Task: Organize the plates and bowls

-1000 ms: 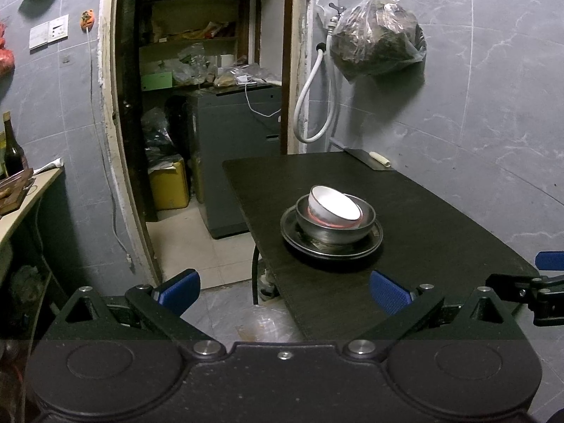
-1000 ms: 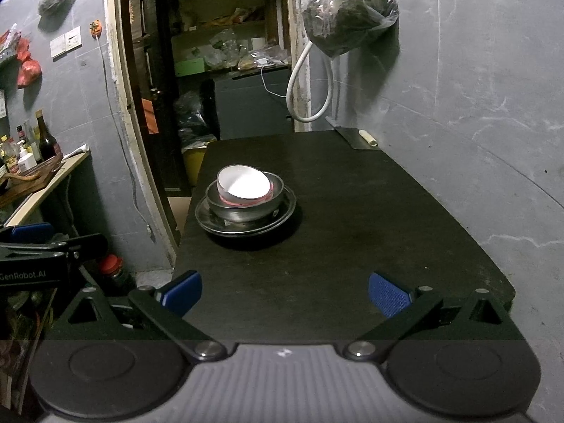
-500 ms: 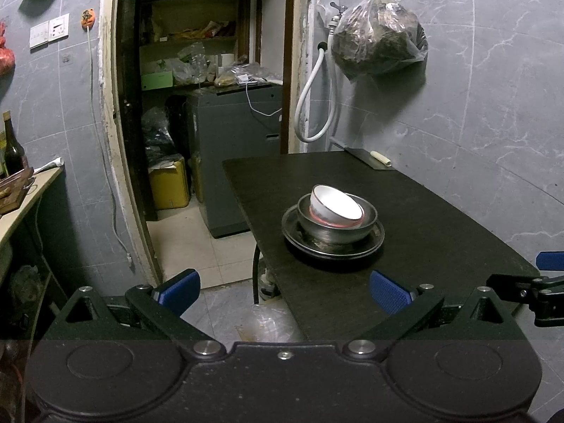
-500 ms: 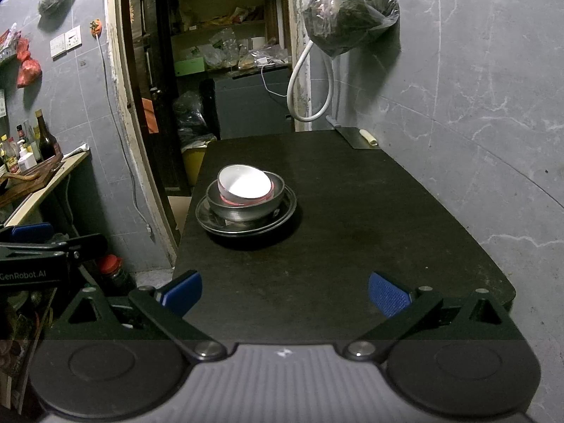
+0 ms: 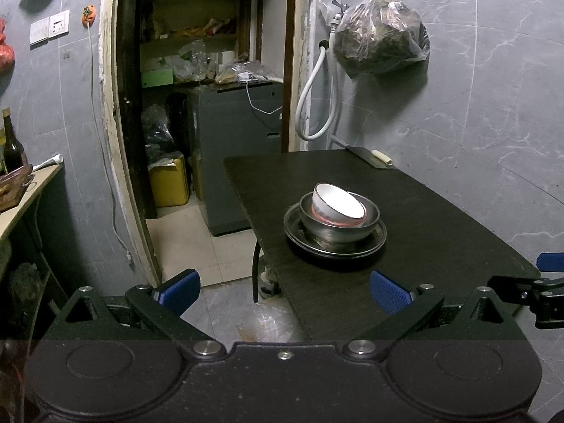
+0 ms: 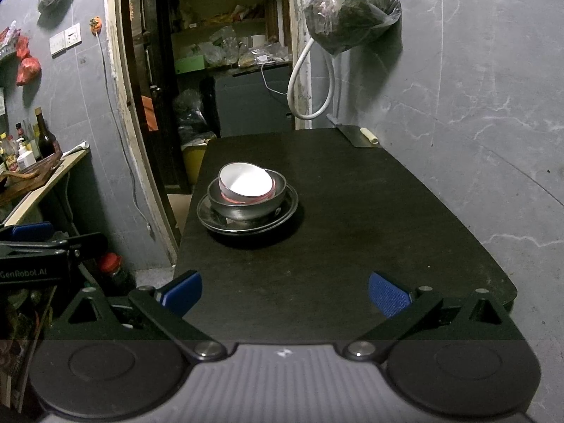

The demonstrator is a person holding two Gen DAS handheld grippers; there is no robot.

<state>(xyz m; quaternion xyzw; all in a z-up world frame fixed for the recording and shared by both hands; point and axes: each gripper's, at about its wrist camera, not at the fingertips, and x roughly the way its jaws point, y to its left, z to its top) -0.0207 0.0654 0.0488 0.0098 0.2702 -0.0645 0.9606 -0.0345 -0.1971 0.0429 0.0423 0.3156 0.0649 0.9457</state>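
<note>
On the dark table (image 6: 352, 211), toward its left edge, sits one stack: a white bowl (image 6: 246, 185) tilted inside a metal bowl (image 6: 246, 208), which rests on a metal plate (image 6: 282, 213). From the right gripper (image 6: 283, 290) the stack lies at about eleven o'clock, well apart; from the left gripper (image 5: 282, 290), held off the table's near left corner, it lies at about one o'clock. Both grippers have their blue fingers spread wide with nothing between them. At the table's far right corner, around one o'clock, a cleaver (image 6: 356, 134) lies flat. A full plastic bag (image 6: 352, 7) hangs on the grey wall above it, with a white hose (image 6: 310, 81) looped beside.
</note>
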